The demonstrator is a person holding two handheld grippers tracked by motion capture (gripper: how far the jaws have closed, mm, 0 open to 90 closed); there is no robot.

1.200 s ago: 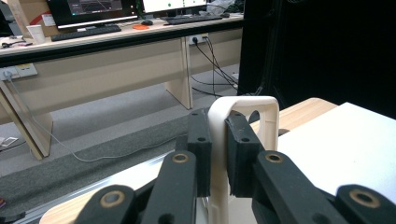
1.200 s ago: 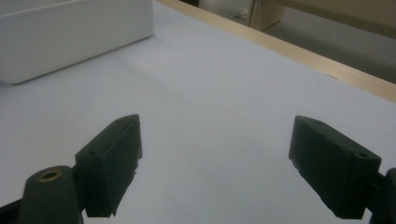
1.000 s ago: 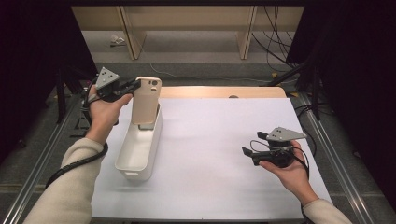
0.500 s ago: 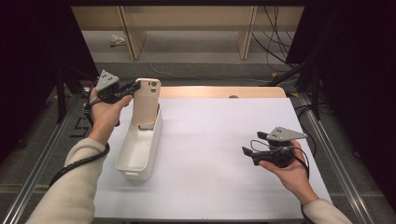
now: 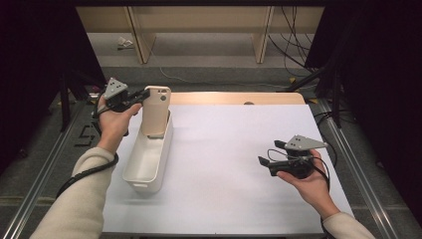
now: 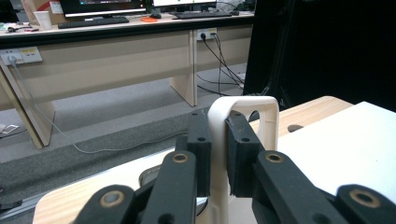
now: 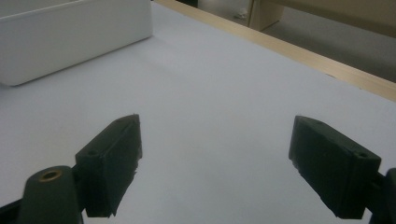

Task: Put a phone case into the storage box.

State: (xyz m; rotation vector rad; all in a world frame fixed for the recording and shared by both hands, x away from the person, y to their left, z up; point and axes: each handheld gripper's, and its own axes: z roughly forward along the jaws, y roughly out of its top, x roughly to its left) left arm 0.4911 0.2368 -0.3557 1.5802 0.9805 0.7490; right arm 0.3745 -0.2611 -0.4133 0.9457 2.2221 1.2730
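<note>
Two grippers are in my hands, one at each side of the worktop [image 5: 239,164]. At the left, my left gripper [image 5: 142,95] has its jaws clamped on the rim of a cream lid [image 5: 156,110], which stands upright at the far end of a cream bin [image 5: 148,157]. In the left gripper view the two black pads press on either side of the lid's thin rounded edge [image 6: 243,105], close to its top corner. My left hand [image 5: 113,119] sits just outside the bin's far left corner.

The lid's lower end dips into the bin, so whether it touches the bottom I cannot tell. The lid is a flat, rounded-cornered panel with a small oblong opening near its top. The bin is long, narrow and cream-white, lying lengthwise along the left part of the white worktop sheet.

At the right, my right gripper [image 5: 266,162] rests in my right hand [image 5: 311,181], well apart from the bin. Its jaws stand wide apart, pointed across the bare sheet, with the bin's white wall [image 7: 70,37] at the upper left.
</note>
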